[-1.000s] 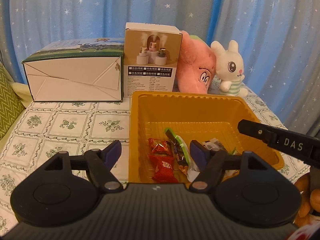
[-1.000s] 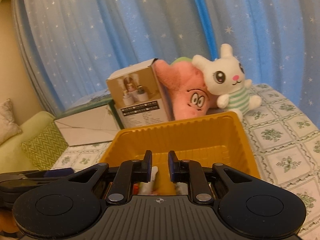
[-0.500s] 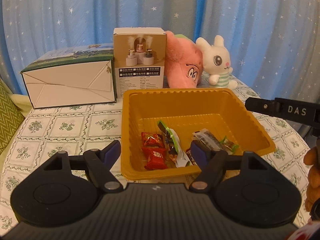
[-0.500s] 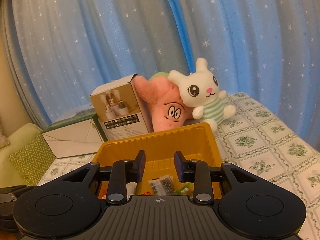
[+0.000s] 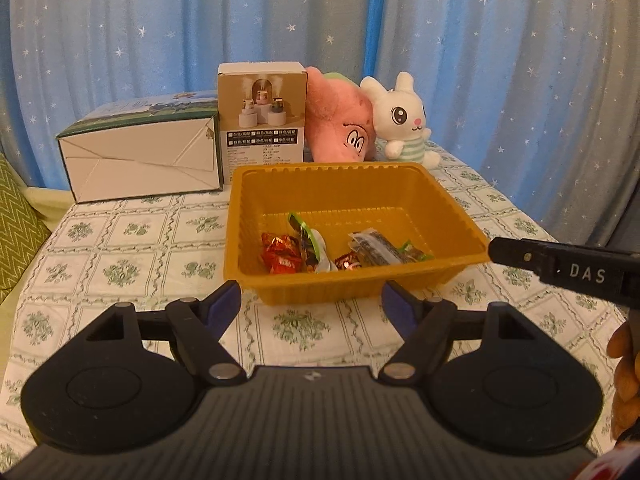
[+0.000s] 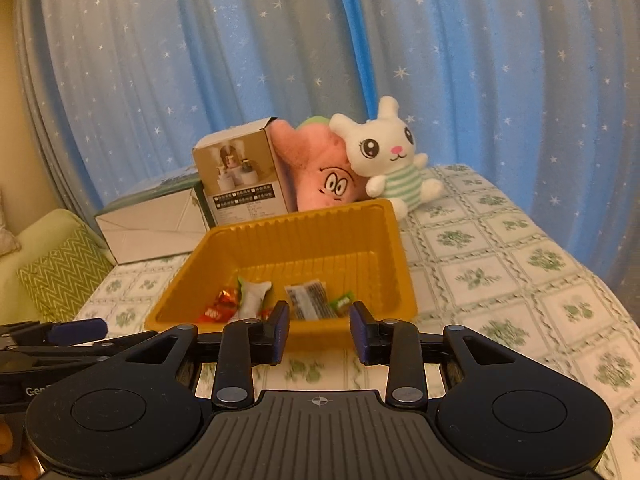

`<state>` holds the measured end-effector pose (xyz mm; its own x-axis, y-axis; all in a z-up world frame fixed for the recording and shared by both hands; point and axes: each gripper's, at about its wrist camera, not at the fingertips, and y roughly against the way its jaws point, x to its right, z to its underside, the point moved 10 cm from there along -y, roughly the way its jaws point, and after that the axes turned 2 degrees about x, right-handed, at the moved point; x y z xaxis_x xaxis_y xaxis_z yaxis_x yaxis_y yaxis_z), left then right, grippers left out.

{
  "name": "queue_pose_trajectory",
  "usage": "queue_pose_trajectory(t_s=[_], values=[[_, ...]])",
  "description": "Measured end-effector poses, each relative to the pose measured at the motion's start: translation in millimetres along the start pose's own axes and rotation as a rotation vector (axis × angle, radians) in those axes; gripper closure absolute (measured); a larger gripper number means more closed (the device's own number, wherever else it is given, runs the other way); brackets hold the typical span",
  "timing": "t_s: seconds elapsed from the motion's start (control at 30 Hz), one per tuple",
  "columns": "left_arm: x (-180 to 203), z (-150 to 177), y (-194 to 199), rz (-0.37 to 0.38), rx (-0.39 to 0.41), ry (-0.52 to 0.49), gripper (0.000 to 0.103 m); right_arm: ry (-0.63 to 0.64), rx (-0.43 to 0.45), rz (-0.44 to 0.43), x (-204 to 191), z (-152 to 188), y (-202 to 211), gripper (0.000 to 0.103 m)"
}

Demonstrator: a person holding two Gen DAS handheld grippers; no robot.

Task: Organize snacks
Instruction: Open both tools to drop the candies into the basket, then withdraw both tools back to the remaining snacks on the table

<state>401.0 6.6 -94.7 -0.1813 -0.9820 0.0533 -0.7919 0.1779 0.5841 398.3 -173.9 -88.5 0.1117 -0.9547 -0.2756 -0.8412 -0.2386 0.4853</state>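
An orange plastic tray (image 5: 352,184) stands on the table and holds several wrapped snacks: red candies (image 5: 280,258), a green-and-white packet (image 5: 314,242), a dark striped packet (image 5: 374,250). The tray (image 6: 304,236) and snacks (image 6: 308,298) also show in the right wrist view. My left gripper (image 5: 312,306) is open and empty, just in front of the tray's near wall. My right gripper (image 6: 318,332) is open and empty, also in front of the tray. The right gripper's side shows in the left wrist view (image 5: 560,270).
Behind the tray stand a long white-and-green box (image 5: 140,156), an upright product box (image 5: 262,120), a pink plush (image 5: 340,128) and a white bunny plush (image 5: 404,120). A floral tablecloth (image 5: 132,268) covers the table. A green zigzag cushion (image 6: 60,272) lies at the left. Blue star curtains hang behind.
Both grippers have drawn back from over the tray toward the table's front. The right gripper's fingers have spread from nearly closed to open. The snacks lie in the tray.
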Motion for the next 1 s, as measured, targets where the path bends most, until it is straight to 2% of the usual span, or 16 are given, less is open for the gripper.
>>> queue_pose_trajectory(t_s=[0.17,0.33,0.53,0.77,1.0], values=[[3.5,25.2,20.7,0.008,-0.019,-0.025,0.028,0.001,-0.003,0.009,4.1,14.2,24.9,0.069],[8.2,49.1,40.7,0.036,-0.042,0.002,0.028,-0.014,-0.023,0.025,8.6,32.5,46.7,0.069],[12.7,70.4,60.5,0.036,-0.049,0.017,0.029,0.004,-0.037,0.024,3.4,50.7,66.1,0.069],[14.4,100.1,78.3,0.036,-0.062,0.008,0.029,0.013,-0.082,0.03,5.6,79.2,77.6,0.069],[16.8,124.1,79.9,0.045,-0.099,-0.007,0.029,0.069,-0.13,0.024,6.3,103.3,77.9,0.069]])
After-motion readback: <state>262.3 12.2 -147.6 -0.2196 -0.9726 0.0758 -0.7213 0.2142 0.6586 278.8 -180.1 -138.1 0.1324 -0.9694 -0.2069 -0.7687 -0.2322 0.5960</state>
